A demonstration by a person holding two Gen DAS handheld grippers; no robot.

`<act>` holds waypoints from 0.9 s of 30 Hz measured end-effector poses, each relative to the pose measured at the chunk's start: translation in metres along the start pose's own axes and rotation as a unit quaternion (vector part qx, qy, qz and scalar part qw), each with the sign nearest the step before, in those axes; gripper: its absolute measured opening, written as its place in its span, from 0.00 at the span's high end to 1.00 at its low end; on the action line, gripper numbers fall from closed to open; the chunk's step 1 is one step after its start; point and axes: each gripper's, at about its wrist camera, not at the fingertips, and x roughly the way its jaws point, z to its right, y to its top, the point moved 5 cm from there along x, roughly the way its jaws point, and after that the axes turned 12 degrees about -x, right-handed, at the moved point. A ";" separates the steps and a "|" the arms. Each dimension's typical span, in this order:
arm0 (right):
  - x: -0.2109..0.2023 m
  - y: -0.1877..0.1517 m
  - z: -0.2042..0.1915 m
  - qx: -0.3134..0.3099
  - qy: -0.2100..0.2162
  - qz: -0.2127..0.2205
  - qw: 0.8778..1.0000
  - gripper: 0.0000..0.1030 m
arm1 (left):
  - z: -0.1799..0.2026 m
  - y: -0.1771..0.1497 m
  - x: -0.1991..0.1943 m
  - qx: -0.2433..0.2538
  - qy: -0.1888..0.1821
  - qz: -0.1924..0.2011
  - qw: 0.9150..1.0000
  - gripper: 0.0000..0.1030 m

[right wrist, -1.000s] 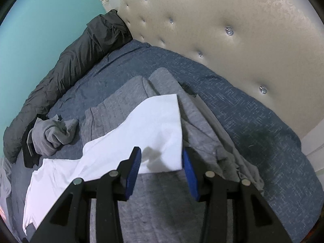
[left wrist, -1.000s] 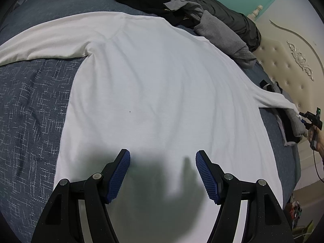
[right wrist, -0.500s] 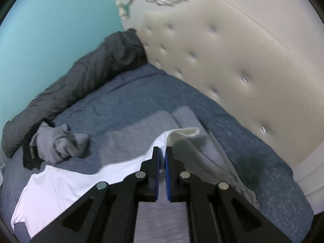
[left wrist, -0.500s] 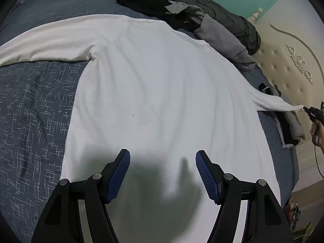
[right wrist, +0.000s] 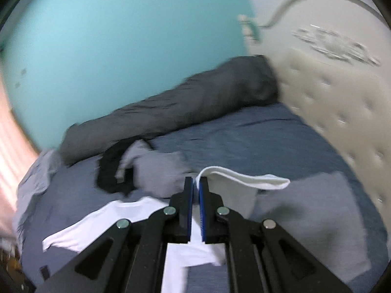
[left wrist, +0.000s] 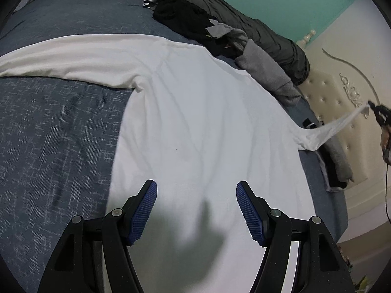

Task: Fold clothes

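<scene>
A white long-sleeved shirt (left wrist: 195, 127) lies spread flat on the blue bed (left wrist: 56, 131), its body in the middle and one sleeve stretched out to the left.

The left tongs (left wrist: 196, 210) hang above the lower part of the shirt, tilted downward. Their blue pads (left wrist: 144, 212) stand wide apart with nothing between them, and their shadow falls on the cloth below.

The right tongs (right wrist: 195, 188) are clenched on the cuff (right wrist: 244, 179) of the other sleeve, and the cuff bends over to the right of the pads. In the left wrist view this sleeve (left wrist: 334, 129) is lifted off the bed and pulled tight toward the right edge, where the right tongs (left wrist: 377, 112) and part of the hand behind them (left wrist: 385, 136) are seen in front of the cream headboard (left wrist: 342, 102).

At the far side of the bed lie a dark grey blanket (left wrist: 220, 9), some black clothes (left wrist: 185, 17) and grey clothes (left wrist: 266, 73). The right wrist view is blurred.
</scene>
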 end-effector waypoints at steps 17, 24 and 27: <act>0.081 -0.139 -0.359 -0.177 0.254 -0.153 0.938 0.96 | -0.035 0.006 -0.044 -0.008 0.007 0.027 1.000 0.30; 0.109 -0.244 -0.392 -0.154 0.288 -0.218 0.920 0.96 | -0.043 0.014 -0.054 -0.008 0.009 0.032 0.999 0.30; 0.115 -0.270 -0.397 -0.146 0.299 -0.231 0.914 0.96 | -0.043 0.014 -0.052 -0.007 0.010 0.030 0.999 0.30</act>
